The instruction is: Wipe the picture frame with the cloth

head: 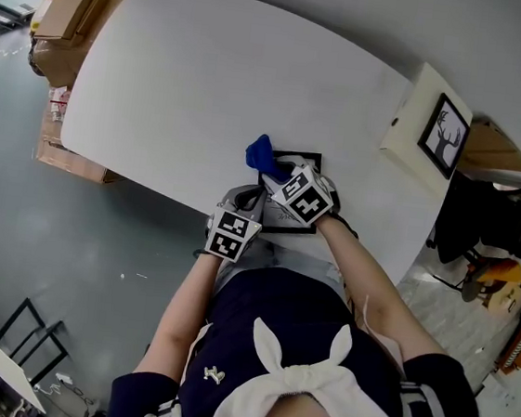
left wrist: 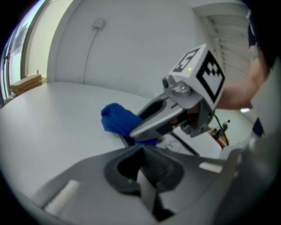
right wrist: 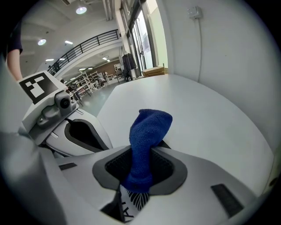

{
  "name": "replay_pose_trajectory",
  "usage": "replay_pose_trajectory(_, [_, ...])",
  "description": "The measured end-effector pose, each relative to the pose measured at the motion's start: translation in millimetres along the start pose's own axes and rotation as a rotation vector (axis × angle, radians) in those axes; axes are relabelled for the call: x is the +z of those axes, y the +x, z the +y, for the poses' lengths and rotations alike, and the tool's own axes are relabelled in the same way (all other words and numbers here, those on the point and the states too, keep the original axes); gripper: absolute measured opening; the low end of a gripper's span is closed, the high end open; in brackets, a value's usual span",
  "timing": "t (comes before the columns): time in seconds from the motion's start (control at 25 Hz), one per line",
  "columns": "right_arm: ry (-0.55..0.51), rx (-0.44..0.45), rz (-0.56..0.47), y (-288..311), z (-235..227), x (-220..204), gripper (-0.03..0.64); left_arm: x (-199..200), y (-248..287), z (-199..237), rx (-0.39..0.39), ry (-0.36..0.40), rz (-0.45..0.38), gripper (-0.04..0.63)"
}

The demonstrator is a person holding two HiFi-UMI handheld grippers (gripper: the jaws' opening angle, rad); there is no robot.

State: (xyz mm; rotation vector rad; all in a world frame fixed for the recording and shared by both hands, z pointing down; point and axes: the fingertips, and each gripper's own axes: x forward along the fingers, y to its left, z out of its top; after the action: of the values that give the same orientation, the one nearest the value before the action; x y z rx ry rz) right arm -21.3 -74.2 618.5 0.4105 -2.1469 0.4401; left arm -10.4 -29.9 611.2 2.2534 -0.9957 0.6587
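A black picture frame (head: 300, 156) lies flat on the white table (head: 191, 83) near its front edge. My right gripper (head: 276, 174) hovers over the frame, shut on a blue cloth (head: 259, 152) that sticks up out of the jaws (right wrist: 147, 129). Under the right gripper (right wrist: 140, 173) a strip of the frame's printed picture (right wrist: 134, 200) shows. My left gripper (head: 246, 201) rests at the frame's near left corner with its jaws together (left wrist: 142, 160); nothing shows between them. From the left gripper view the cloth (left wrist: 117, 121) and the frame's edge (left wrist: 183, 144) lie just ahead.
A second framed picture of a deer (head: 445, 132) leans on a pale box (head: 410, 126) at the table's right end. Cardboard boxes (head: 68, 13) stand on the floor beyond the table's left end. The person's body is close against the front edge.
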Motion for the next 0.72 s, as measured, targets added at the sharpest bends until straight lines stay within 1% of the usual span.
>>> replay_pose_trajectory(0.16, [-0.057, -0.037, -0.001, -2, 1, -1, 0.107, 0, 0, -1, 0.006, 0.003, 0.004, 0.004])
replay_pose_trajectory(0.24, [-0.068, -0.061, 0.007, -3, -3, -3, 0.107, 0, 1, -1, 0.01, 0.006, 0.003, 0.004])
replay_pose_trajectory(0.52, [-0.056, -0.109, 0.026, -8, -19, -7, 0.107, 1, 0, -1, 0.021, 0.016, -0.003, 0.003])
replay_pose_trajectory(0.72, [-0.047, -0.126, 0.034, -11, -25, -12, 0.107, 0, -1, 1, 0.027, 0.014, -0.008, 0.003])
